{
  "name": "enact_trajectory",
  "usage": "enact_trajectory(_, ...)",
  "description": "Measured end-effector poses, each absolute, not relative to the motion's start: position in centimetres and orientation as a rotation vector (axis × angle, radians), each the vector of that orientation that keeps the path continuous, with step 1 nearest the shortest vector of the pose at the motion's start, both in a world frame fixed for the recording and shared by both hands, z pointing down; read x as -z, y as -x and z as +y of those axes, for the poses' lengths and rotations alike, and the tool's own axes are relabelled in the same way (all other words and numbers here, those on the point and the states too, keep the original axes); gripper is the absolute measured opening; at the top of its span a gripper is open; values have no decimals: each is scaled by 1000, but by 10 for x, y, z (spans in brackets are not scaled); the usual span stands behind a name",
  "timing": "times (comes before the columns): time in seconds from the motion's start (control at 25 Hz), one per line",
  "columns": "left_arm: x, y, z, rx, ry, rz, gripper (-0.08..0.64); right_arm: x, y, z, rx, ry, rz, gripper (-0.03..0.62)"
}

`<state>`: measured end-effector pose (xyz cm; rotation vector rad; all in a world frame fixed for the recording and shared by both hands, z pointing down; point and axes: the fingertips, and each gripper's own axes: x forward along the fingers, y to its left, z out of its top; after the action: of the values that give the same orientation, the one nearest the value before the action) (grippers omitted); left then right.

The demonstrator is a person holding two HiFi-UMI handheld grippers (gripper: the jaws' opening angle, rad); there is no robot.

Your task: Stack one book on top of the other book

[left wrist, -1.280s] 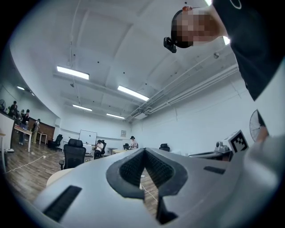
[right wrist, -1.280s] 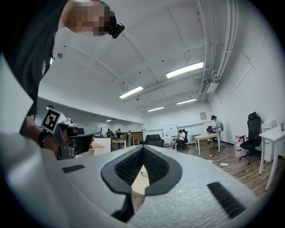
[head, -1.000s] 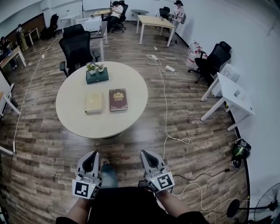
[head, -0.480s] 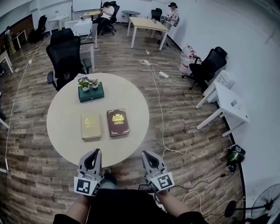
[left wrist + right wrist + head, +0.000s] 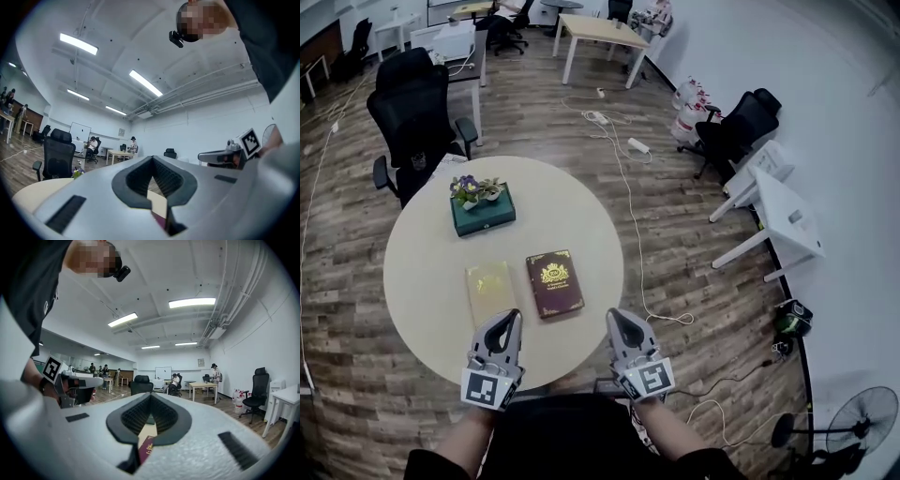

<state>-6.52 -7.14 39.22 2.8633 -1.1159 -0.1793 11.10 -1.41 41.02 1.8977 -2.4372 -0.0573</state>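
Note:
Two books lie side by side on the round beige table (image 5: 422, 258): a tan book (image 5: 490, 291) on the left and a maroon book (image 5: 554, 282) with a gold emblem on the right. My left gripper (image 5: 508, 319) is shut and empty, its tip at the near edge of the tan book. Just past the table's near right rim, my right gripper (image 5: 616, 322) is shut and empty too, a little right of the maroon book. In the right gripper view a sliver of the maroon book (image 5: 146, 448) shows through the shut jaws.
A dark green box (image 5: 483, 211) with small potted flowers on it sits at the table's far side. Behind the table stands a black office chair (image 5: 412, 112). A white cable (image 5: 628, 202) runs across the wooden floor on the right, near white desks (image 5: 773, 211).
Both grippers have travelled forward from over the floor to the table's near edge. The table and books now lie much closer. Both stayed shut.

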Motion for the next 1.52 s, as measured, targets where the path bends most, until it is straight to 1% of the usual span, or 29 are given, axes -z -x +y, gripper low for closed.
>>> enact_trajectory(0.12, -414, 61, -90, 139, -2852, -1083, 6, -418, -112, -39, 35, -1894, -2428, 6)
enact_trajectory(0.28, -402, 52, -114, 186, -2824, -1124, 6, -427, -111, -63, 11, -1853, -2441, 6)
enact_trajectory(0.6, -418, 26, -129, 125, -2795, -1190, 6, -446, -131, -90, -90, -1768, -2516, 6)
enact_trajectory(0.72, -431, 13, -134, 97, -2744, -1092, 7, -457, -134, -101, -187, -1701, -2570, 8)
enact_trajectory(0.76, -438, 7, -137, 88, -2706, -1034, 17, -460, -134, -105, -229, -1676, -2602, 48)
enact_trajectory(0.8, -444, 2, -140, 83, -2667, -978, 167, -463, -134, -109, -268, -1654, -2631, 275)
enact_trajectory(0.84, -450, -3, -145, 77, -2636, -936, 332, -467, -134, -114, -306, -1634, -2650, 415)
enact_trajectory(1.0, -489, -8, -163, 25, -2549, -857, 350, -489, -144, -129, -451, -1583, -2648, 410)
enact_trajectory(1.12, -522, -8, -179, -63, -2467, -820, 351, -512, -153, -145, -549, -1546, -2611, 387)
enact_trajectory(1.52, -651, -20, -213, -368, -2155, -737, 351, -627, -181, -205, -876, -1412, -2421, 379)
